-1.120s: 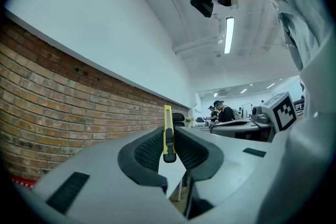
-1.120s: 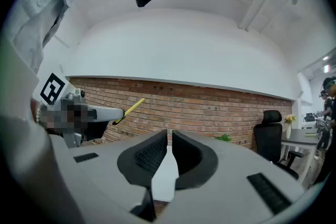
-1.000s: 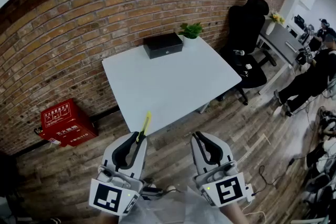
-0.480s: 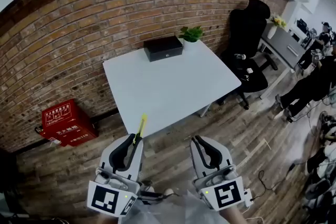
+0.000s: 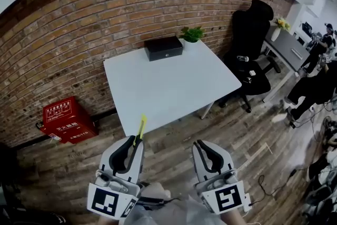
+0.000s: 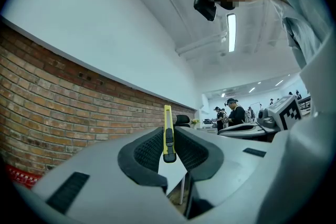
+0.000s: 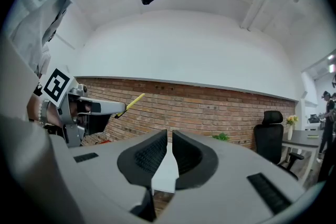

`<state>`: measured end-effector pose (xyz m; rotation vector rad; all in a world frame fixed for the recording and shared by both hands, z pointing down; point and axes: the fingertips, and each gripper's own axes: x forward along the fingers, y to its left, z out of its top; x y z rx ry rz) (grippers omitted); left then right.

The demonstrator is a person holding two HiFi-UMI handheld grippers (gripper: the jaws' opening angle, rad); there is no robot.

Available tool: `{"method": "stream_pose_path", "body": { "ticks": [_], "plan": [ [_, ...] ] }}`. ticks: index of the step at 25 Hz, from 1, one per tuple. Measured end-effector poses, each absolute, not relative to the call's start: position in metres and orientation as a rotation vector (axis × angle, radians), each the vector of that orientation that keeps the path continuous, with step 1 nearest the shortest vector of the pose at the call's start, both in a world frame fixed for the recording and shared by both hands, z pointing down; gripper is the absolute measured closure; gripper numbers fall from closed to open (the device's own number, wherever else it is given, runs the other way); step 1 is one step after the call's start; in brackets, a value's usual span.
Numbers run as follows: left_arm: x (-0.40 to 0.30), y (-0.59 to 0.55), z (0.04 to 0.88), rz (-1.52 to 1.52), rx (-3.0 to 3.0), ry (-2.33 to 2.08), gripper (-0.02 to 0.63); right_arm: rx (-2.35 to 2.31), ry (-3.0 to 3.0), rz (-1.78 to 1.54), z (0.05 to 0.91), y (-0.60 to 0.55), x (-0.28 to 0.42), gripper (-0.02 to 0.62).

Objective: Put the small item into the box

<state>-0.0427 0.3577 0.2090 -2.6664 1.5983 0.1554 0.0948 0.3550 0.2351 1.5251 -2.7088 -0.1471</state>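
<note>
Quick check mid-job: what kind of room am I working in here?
Most likely an open-plan office or lab. A white square table stands against a red brick wall, a black high-backed swivel chair sits beside it, and people are near a grey desk further right.

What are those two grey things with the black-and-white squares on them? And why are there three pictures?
There is no robot here: a person holds a grabbing tool in each hand. The wide picture comes from a camera on the person's head, looking down. The other two come from small cameras riding on each tool. The left tool pinches a thin yellow cutter. The right tool is closed on nothing. Ahead stands a white table by a brick wall, with a black box and a small green plant at its far edge. The cutter is meant to go into that box.
</note>
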Motion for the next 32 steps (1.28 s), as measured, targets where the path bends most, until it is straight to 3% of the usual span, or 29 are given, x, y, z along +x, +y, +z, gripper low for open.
{"method": "stream_pose_path", "body": {
  "ticks": [15,32],
  "plan": [
    [-0.031,0.314,0.207,0.194,-2.656,1.552,0.531,1.542,-2.649,-0.146,0.251,0.322,0.113,0.537],
    [-0.056,0.146,0.197,0.238,-2.662,1.526,0.531,1.544,-2.629,-0.140,0.240,0.161,0.085,0.537]
  ]
}}
